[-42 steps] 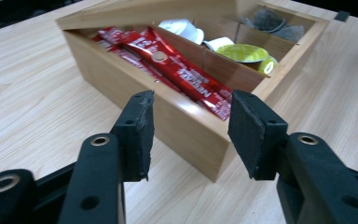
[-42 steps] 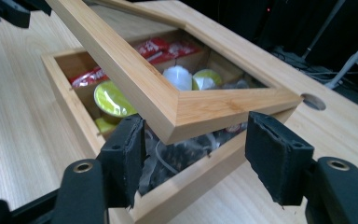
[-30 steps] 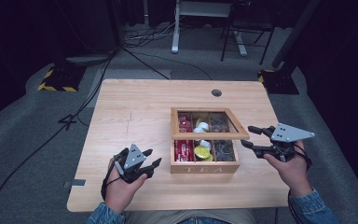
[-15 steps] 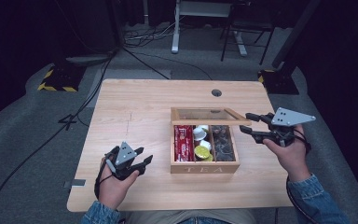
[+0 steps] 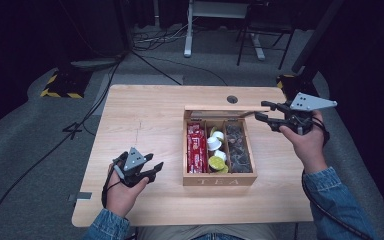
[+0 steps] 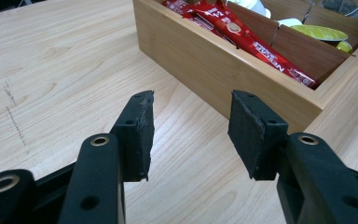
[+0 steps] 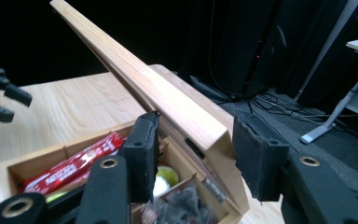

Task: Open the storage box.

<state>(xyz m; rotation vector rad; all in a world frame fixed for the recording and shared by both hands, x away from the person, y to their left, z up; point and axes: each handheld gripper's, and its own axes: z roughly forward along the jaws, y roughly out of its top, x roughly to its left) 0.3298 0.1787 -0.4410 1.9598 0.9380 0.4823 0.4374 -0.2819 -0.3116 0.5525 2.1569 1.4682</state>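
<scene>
High view: my right gripper (image 5: 264, 111) is at the raised lid (image 5: 227, 107) of the tea box (image 5: 220, 180)
The box sits mid-table (image 5: 150, 110), lid stood up at its far side; in the right gripper view I see the lid's corner between jaws that have just been closing, gaps left either side. My left gripper (image 5: 152, 169) hovers over bare wood beside the box, jaws apart on nothing, red packets (image 5: 195, 147) nearest it
</scene>
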